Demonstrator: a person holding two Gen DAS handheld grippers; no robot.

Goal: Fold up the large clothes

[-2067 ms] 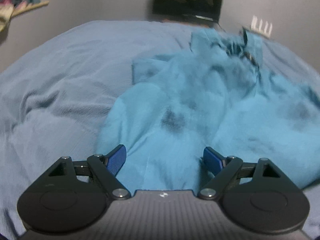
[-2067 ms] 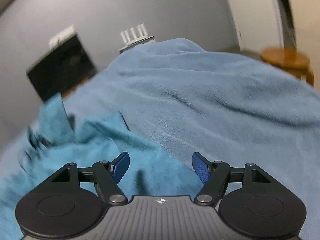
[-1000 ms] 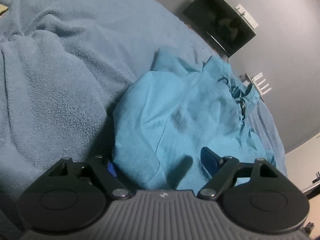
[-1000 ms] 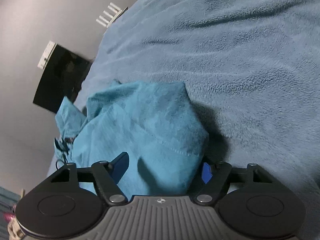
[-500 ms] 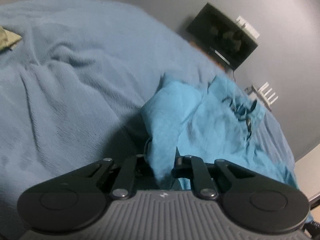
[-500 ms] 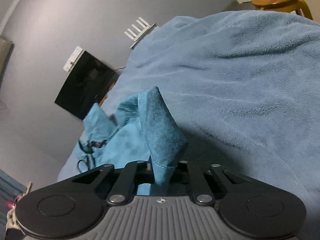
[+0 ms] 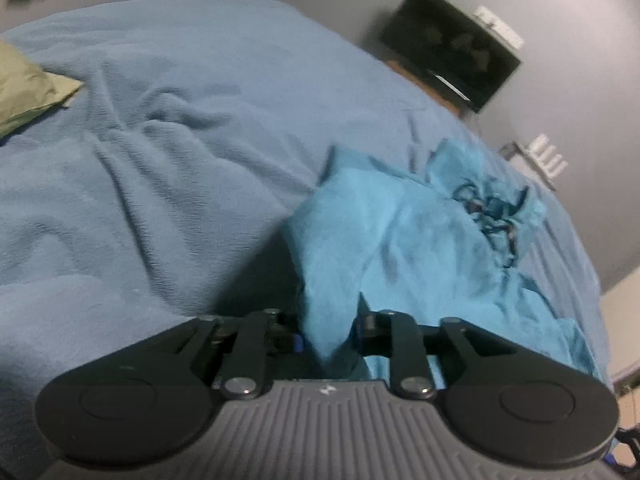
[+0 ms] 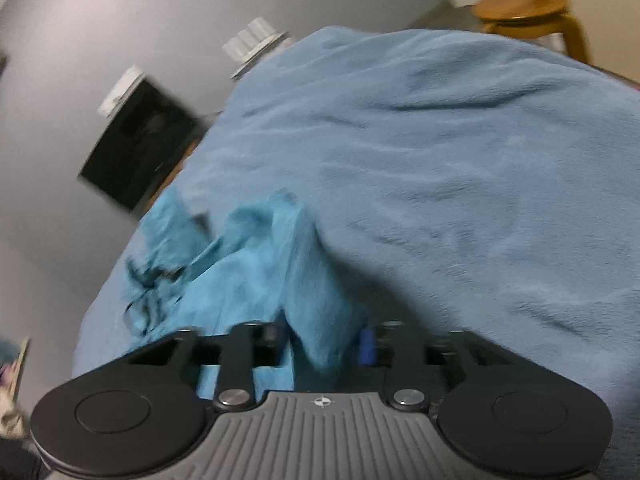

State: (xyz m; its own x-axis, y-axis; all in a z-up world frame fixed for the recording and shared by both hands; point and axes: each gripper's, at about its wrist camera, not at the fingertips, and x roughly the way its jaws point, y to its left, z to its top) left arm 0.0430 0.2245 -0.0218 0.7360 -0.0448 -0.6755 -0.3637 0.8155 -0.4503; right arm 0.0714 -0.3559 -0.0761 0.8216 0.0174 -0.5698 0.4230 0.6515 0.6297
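Both claws' jaws opening since last frame; teal garment (image 7: 404, 240) between them

blanket (image 7: 168, 168): I see soft, fuzzy fleece, matt, rumpled
garment (image 7: 404, 248): I read thin teal cloth, matt, creased, with dark cords near the top
left gripper (image 7: 329, 330): I see matt black plastic arms, ribbed grey housing, shiny metal pivot pins
right gripper (image 8: 325, 340): same make from my view, with blue pads
stool (image 8: 528, 8): smooth wood, slight sheen
screen (image 7: 448, 46): glossy black
pillow (image 7: 28, 92): I see olive cloth, matt
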